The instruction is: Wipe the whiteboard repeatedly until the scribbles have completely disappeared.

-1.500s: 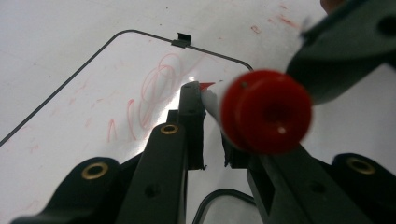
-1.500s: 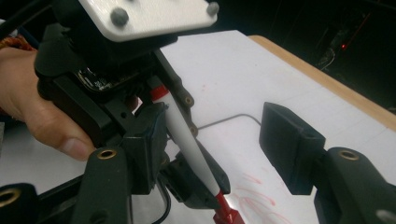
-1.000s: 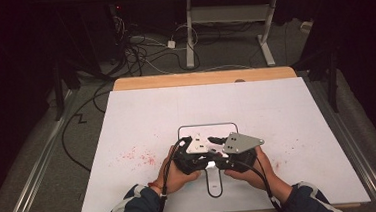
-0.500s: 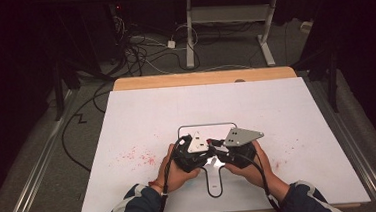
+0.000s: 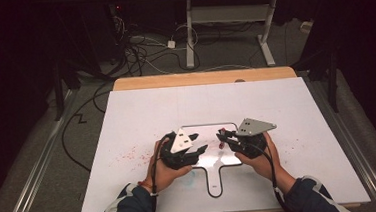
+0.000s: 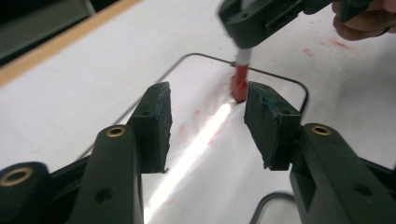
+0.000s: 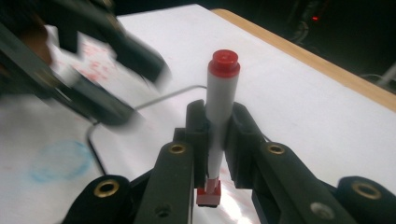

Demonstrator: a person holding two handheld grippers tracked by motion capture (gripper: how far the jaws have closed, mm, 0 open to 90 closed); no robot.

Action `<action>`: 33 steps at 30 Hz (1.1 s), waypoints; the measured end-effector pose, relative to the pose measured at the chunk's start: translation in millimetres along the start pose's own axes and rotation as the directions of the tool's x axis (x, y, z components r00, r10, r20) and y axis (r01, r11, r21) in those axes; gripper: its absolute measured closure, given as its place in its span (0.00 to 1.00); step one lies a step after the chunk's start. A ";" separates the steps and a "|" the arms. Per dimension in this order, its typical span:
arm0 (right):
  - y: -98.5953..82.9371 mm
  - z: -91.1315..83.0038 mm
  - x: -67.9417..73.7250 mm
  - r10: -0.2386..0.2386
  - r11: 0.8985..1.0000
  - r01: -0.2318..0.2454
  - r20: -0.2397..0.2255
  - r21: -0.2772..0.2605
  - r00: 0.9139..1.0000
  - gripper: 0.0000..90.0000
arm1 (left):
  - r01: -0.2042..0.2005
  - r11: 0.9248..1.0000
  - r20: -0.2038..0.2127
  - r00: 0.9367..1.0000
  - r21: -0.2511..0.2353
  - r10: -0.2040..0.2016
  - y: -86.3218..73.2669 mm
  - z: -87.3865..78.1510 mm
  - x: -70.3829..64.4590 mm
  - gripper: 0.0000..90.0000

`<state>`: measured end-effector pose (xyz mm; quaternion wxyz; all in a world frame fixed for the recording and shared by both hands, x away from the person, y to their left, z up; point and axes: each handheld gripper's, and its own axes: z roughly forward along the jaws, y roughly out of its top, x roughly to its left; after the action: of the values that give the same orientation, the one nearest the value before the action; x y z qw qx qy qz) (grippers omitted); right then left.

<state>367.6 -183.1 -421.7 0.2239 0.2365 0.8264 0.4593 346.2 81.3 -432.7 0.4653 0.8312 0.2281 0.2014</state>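
The right gripper [image 7: 218, 135] has its jaws pinched on the white barrel of a red marker [image 7: 219, 98]. The marker stands close to upright over the right half of the paddle-shaped whiteboard [image 5: 202, 127], its red plug end up. Its wider red end points down at the board's surface, close over it or touching it; I cannot tell which. That lower end looks like a cap, though it could be the bare nib holder.

The left gripper [image 6: 205, 126] has its jaws spread with nothing between them. It points across the board's left half at the marker [image 6: 241, 74], which is apart from both pads.

The marker appears to be in the right gripper alone, so any passing or capping between the grippers looks done. What is left is probably to write on the board or to set the marker down. Faint red streaks already lie on the board, and red specks [image 5: 129, 155] dot the table [image 5: 176, 107] left of it.

Half a second ago the two grippers met over the board's middle, almost touching at the marker. Now they have drawn apart, the left toward the board's left edge and the right toward its right edge.
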 end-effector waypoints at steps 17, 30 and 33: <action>-24.8 -19.1 -26.9 0.019 0.998 -0.023 0.048 0.065 0.999 0.91 | 0.034 0.996 -0.189 0.982 0.087 -0.017 -78.5 -77.8 6.7 0.24; -26.3 -33.1 -20.4 0.000 0.994 -0.002 0.020 0.105 1.000 0.91 | 0.065 0.992 -0.174 0.984 0.108 -0.045 -94.6 -88.6 0.9 0.24; -23.1 -23.5 -18.0 -0.016 0.996 0.014 0.020 0.089 1.000 0.91 | 0.061 0.992 -0.167 0.985 0.109 -0.042 -93.6 -86.8 0.3 0.24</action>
<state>363.7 -220.0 -427.7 0.2252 0.2447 0.8454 0.4180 281.0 183.9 -471.4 0.4018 0.8308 0.2983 0.2437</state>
